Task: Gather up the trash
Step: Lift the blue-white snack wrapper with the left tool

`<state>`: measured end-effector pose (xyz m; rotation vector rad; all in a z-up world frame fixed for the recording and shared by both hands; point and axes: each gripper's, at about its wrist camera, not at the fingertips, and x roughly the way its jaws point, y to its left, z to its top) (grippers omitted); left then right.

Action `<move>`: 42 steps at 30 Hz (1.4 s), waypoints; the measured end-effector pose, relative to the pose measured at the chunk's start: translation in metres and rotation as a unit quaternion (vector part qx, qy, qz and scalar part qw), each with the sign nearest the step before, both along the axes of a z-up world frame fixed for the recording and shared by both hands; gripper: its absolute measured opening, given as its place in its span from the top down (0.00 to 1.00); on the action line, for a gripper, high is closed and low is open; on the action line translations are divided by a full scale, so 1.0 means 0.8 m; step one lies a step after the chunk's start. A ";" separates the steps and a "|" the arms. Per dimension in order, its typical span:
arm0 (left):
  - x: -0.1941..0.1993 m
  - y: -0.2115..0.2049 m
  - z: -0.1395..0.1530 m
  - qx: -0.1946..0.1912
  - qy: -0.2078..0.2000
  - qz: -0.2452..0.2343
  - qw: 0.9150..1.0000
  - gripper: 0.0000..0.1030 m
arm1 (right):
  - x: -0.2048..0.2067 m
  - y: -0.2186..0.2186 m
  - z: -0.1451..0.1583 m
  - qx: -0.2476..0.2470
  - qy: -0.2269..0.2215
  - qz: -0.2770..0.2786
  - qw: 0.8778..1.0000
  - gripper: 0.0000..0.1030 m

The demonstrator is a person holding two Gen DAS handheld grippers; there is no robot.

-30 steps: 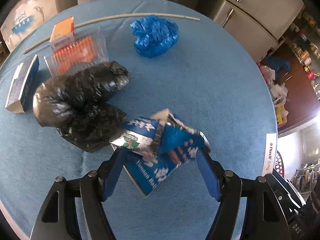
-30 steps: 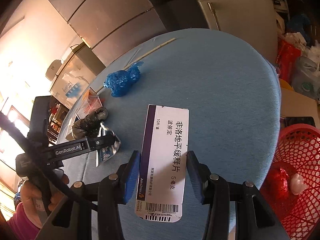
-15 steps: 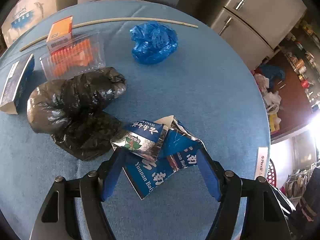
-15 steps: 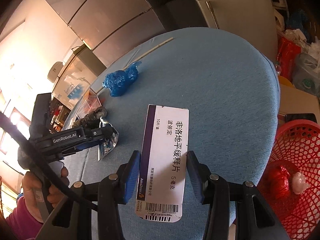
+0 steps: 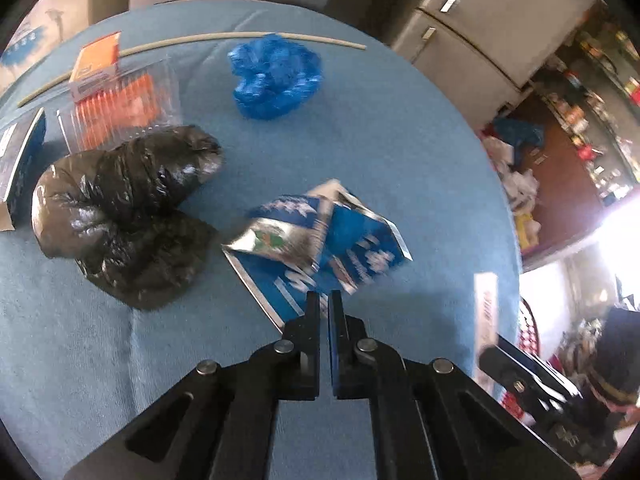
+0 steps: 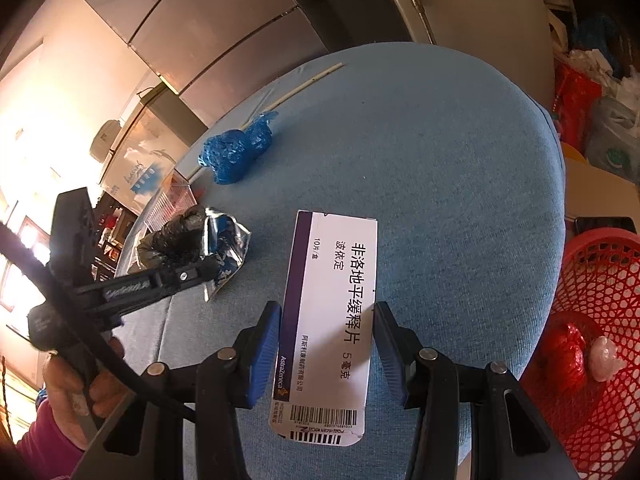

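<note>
A crumpled blue and silver foil wrapper (image 5: 320, 240) lies on the round blue table (image 5: 400, 152). My left gripper (image 5: 324, 300) has its jaws pressed together, pinching the wrapper's near edge; the right wrist view shows its tip at the wrapper (image 6: 228, 248). A white medicine box (image 6: 332, 320) with a purple stripe is held above the table edge by my right gripper (image 6: 326, 308), one blue pad on each long side. That box (image 5: 486, 304) also shows at the right of the left wrist view.
Just left of the wrapper is a black plastic bag (image 5: 120, 208). Farther back sit a blue plastic bag (image 5: 276, 76), a clear tray with orange contents (image 5: 120, 108), an orange box (image 5: 96, 62), a dark blue box (image 5: 20, 168) and a long stick (image 5: 180, 42). A red mesh basket (image 6: 600, 280) holding trash stands beside the table.
The left gripper's jaws went from wide apart around the wrapper to closed on its near edge. The right gripper and its white box have stayed put.
</note>
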<state>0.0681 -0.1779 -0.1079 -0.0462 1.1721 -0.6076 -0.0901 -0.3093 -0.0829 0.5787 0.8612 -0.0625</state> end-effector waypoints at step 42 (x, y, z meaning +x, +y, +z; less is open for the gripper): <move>-0.039 -0.044 0.046 0.054 -0.119 -0.125 0.984 0.55 | -0.032 -0.011 0.024 -0.012 -0.031 -0.022 0.999 0.52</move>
